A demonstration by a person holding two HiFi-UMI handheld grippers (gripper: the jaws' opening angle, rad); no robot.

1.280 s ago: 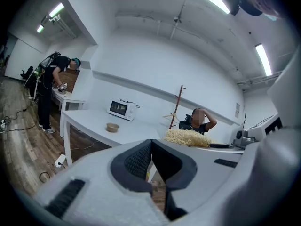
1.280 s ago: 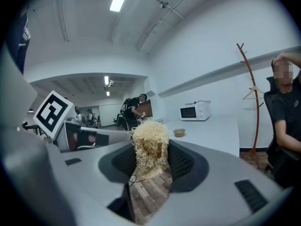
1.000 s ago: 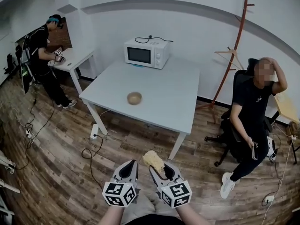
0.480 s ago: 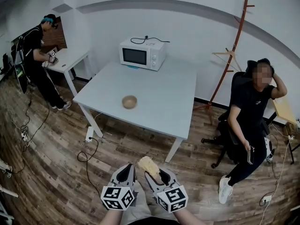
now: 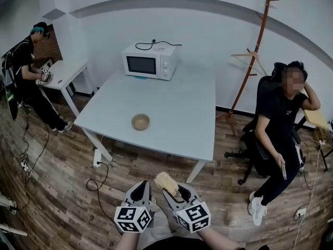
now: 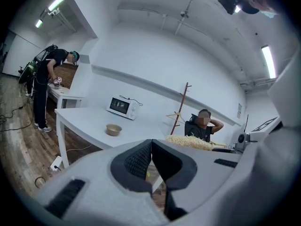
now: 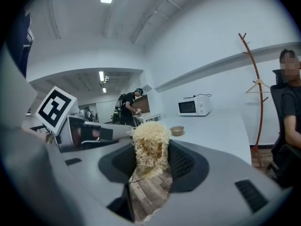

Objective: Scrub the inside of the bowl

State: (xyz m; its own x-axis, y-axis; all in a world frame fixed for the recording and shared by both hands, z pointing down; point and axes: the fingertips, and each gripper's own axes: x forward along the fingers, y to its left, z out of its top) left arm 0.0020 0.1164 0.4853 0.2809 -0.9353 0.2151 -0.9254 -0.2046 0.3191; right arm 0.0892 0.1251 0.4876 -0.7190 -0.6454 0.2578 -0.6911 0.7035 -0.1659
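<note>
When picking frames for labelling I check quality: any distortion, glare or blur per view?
Head view: strong fisheye bows the wall ledge, light even. Left gripper view: ceiling strip lights flare white. Right gripper view: scrubber sharp, dark vignette at corners.

The white bench (image 5: 179, 105) carries a white microwave (image 5: 149, 61) at its far edge. A small tan bowl (image 5: 140, 122) sits upright well in front of the microwave, near the bench's front edge.

The bowl (image 5: 140, 121) sits near the table's (image 5: 182, 108) front edge, the microwave (image 5: 150, 61) at its back; the right claw's (image 5: 176, 189) scrubber (image 5: 166, 181) hangs before the table.
</note>
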